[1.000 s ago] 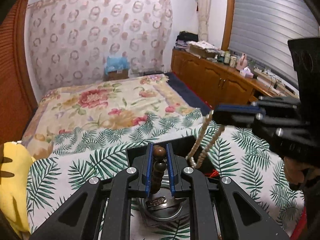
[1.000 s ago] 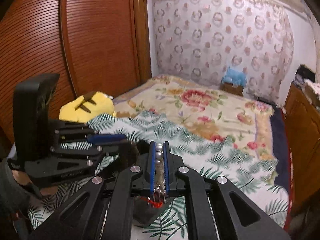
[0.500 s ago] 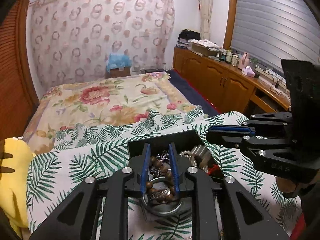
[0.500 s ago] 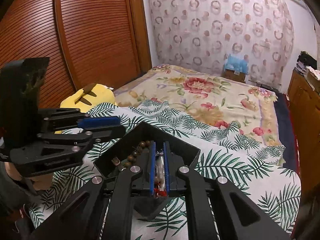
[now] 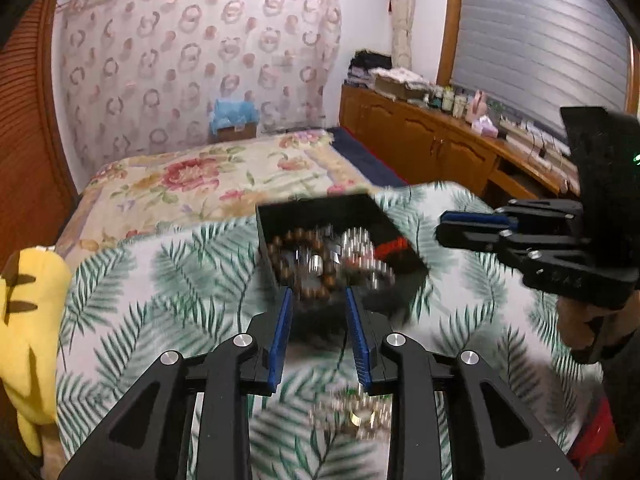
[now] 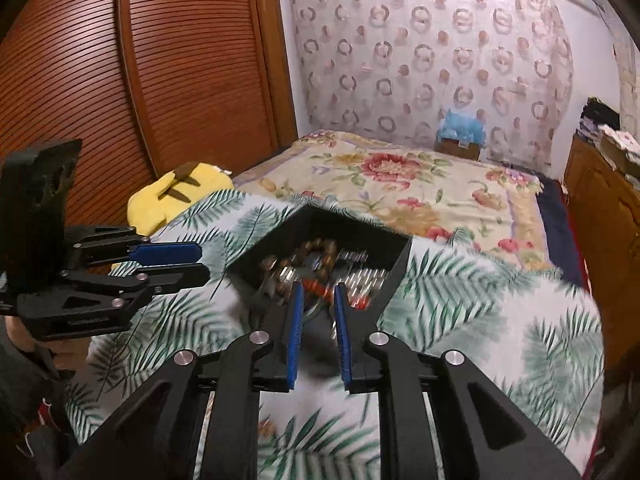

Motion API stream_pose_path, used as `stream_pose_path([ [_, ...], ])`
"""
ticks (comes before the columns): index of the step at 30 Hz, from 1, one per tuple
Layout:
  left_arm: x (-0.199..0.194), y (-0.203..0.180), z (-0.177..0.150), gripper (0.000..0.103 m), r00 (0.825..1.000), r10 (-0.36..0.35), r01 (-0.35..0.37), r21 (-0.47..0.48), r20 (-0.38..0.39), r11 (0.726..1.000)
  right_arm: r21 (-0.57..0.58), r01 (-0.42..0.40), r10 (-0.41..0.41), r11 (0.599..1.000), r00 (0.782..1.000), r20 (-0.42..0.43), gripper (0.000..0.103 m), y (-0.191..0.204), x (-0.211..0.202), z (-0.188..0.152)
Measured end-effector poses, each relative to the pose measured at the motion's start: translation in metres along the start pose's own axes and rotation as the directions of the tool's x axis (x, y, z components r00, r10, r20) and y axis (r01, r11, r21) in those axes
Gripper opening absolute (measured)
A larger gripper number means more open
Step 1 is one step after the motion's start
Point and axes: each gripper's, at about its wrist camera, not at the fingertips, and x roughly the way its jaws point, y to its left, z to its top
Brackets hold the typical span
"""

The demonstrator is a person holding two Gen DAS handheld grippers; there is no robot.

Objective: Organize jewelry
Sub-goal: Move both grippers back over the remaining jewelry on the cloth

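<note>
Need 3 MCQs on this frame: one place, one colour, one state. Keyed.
1. Where is the brown bead bracelet?
A. in the black box
B. on the yellow plush toy
C. on the wooden cabinet

2. What colour are the pads of the left gripper?
A. red
B. blue
C. white

3. How is the right gripper?
A. shut on beads
B. open, holding nothing
C. out of view

Key: 1 A, the beads lie inside the box walls; 2 B, blue strips line both fingers; 3 B, there is a clear gap between the fingers.
</note>
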Motion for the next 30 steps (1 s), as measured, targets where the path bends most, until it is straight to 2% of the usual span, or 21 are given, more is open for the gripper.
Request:
stream_pose_path([
  [5, 0.002, 0.005, -0.032, 0.026, 0.998, -0.004, 0.004, -0.009, -0.069, 1.0, 0.029, 0.003, -0.003, 1.0, 1.0, -0.017, 0.017, 0.015, -0.009, -0.031],
  [12, 0.013, 0.009, -0.056, 0.026, 0.989, 0.008, -0.009, -0.011, -0.145, 1.0, 0.085, -0.007, 0.011, 0.996, 0.999, -0.038, 0.018, 0.026, -0.018, -0.062],
  [19, 0.028, 0.01, -0.061, 0.026, 0.976, -0.015, 0.01, -0.022, -0.217, 1.0, 0.097, -0.012, 0.017, 0.995, 0.999, -0.051, 0.018, 0.033, -0.025, -0.073],
  [24, 0.036, 0.004, -0.057, 0.027, 0.973, 0.023, -0.02, 0.017, -0.23, 1.0, 0.1, -0.008, 0.013, 0.995, 0.998, -0.059, 0.018, 0.032, -0.026, -0.079],
  [27, 0.037, -0.005, -0.055, 0.029, 0.968, 0.064, -0.044, 0.087, -0.242, 0.995, 0.106, -0.008, 0.015, 0.994, 0.998, -0.065, 0.018, 0.03, -0.024, -0.082],
  [30, 0.037, -0.004, -0.056, 0.029, 0.967, 0.052, -0.032, 0.085, -0.251, 0.996, 0.108, -0.008, 0.016, 0.994, 0.997, -0.071, 0.018, 0.03, -0.022, -0.084],
])
